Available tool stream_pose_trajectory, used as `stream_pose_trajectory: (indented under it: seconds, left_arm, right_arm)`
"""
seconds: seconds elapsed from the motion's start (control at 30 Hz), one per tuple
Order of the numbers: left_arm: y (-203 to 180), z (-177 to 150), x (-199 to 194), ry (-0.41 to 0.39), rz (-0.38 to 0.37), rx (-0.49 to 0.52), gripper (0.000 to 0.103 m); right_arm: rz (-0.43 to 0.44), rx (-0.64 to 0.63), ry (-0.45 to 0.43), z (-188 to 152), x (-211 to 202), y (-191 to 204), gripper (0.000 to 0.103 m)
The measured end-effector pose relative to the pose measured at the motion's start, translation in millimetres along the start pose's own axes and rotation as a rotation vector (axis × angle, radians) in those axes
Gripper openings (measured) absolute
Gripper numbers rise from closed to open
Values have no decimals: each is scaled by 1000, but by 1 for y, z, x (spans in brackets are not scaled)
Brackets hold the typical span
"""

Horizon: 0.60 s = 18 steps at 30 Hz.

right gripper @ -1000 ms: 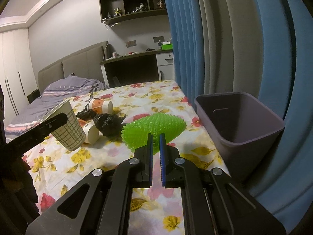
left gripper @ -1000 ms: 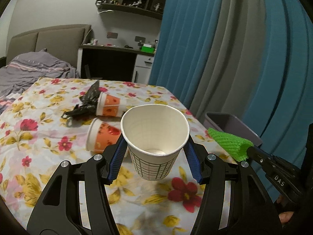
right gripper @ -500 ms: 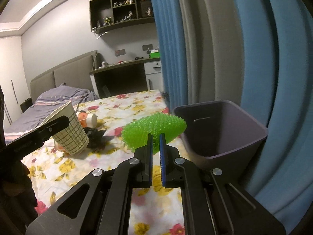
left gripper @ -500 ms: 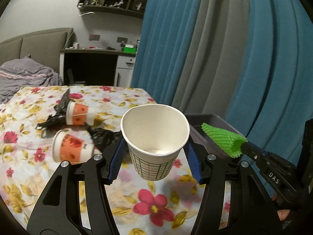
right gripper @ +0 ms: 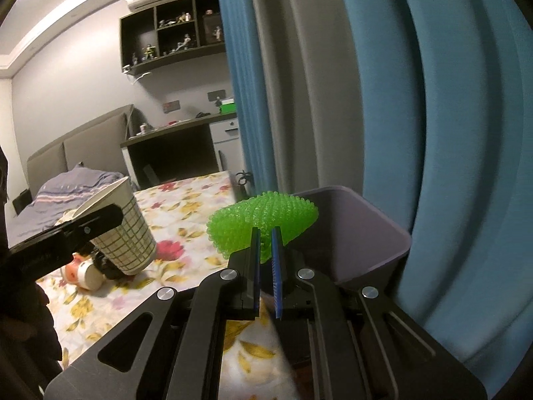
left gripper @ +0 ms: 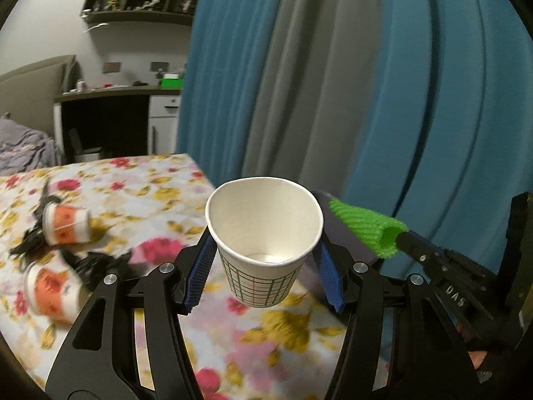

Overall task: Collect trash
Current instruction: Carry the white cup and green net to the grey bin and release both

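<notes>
My left gripper is shut on a white paper cup with a grid pattern, held upright above the floral table; the cup also shows in the right wrist view. My right gripper is shut on a green foam net sleeve, held at the near rim of the grey-purple trash bin. The sleeve also shows in the left wrist view, right of the cup. Two orange paper cups and a crumpled black bag lie on the table.
The floral tablecloth covers the table. Blue and grey curtains hang close behind the bin. A bed, a desk and a wall shelf stand at the far end of the room.
Both grippers have moved right toward the bin with their loads. The green sleeve now reaches over the bin's near rim, and the cups on the table have slid left in view.
</notes>
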<state>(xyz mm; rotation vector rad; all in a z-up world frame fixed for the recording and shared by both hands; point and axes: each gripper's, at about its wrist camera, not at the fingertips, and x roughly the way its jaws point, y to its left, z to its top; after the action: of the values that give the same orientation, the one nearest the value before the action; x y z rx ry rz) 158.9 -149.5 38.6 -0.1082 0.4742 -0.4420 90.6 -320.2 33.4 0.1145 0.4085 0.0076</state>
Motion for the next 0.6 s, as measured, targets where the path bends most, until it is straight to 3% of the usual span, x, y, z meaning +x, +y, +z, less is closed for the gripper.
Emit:
stream_pose_trajectory:
  seconds: [0.6]
  left_arm:
    - [-47,14,117,104,-153,3,57]
  right_arm:
    - [-30,38,129,-6,66,-32,7]
